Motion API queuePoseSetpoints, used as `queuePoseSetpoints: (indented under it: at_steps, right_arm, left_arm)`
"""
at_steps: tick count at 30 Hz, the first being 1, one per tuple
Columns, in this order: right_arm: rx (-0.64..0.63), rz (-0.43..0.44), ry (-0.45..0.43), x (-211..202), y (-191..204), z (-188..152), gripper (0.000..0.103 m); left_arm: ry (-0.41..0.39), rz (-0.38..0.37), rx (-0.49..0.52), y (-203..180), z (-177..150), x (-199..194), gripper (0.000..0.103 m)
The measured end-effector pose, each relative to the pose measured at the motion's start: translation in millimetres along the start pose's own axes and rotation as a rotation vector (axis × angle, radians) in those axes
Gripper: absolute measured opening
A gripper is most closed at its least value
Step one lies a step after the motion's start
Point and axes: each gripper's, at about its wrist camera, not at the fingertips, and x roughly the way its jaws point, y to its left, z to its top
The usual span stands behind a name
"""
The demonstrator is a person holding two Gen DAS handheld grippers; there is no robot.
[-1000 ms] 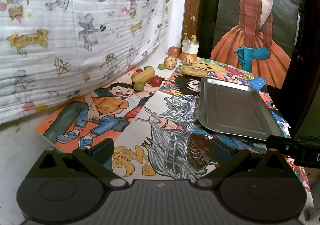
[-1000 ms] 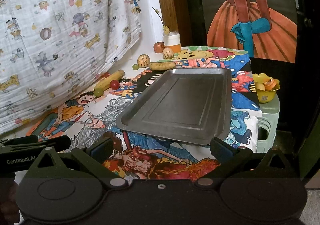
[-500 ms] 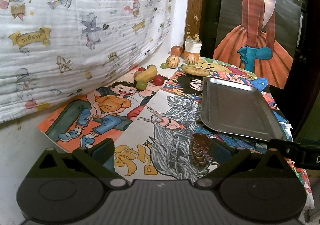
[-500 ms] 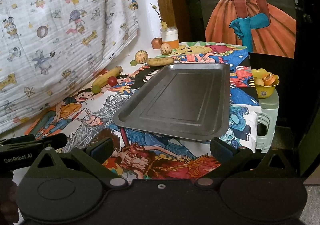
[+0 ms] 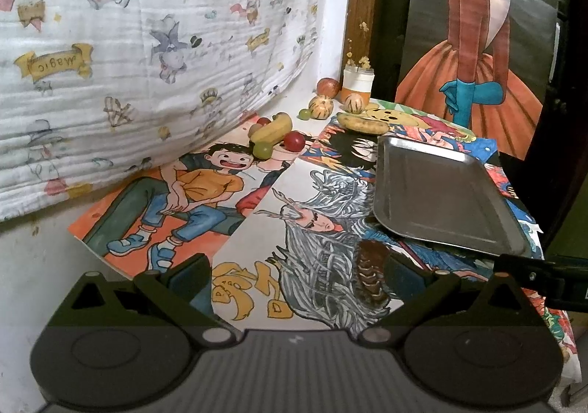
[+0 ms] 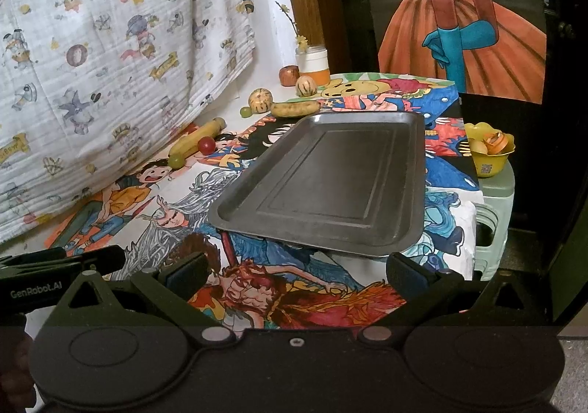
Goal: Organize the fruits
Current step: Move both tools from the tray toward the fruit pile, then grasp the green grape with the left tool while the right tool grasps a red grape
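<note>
Ahead of our right gripper (image 6: 296,271), which we are holding wide open and empty, a metal tray (image 6: 330,181) is lying bare on the table (image 6: 441,185). We are keeping our left gripper (image 5: 299,273) spread open too, gripping nothing. Beyond it and to the left, a banana (image 5: 272,129), a red fruit (image 5: 294,141) and a green grape (image 5: 262,149) are sitting together; farther off, another banana (image 5: 362,124) is lying just past the tray's far edge.
</note>
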Motion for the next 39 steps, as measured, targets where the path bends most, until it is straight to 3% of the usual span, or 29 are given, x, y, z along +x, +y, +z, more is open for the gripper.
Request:
queuePoseSetpoints:
  at_steps: [25, 30, 39]
  right_arm:
    - [-0.038, -0.001, 0.002, 8.8, 2.4, 6.9, 0.103]
    - [-0.056, 0.051, -0.013, 12.8, 4.6, 29.9, 0.103]
    - [-0.106, 0.197, 0.024, 40.9, 8.6, 111.0, 0.103]
  left_arm:
    - [0.047, -0.001, -0.022, 7.0, 1.5, 13.9, 0.103]
    - [0.058, -0.001, -0.028, 14.7, 10.1, 21.1, 0.103]
    - [0.045, -0.001, -0.066, 41.1, 49.1, 41.9, 0.103]
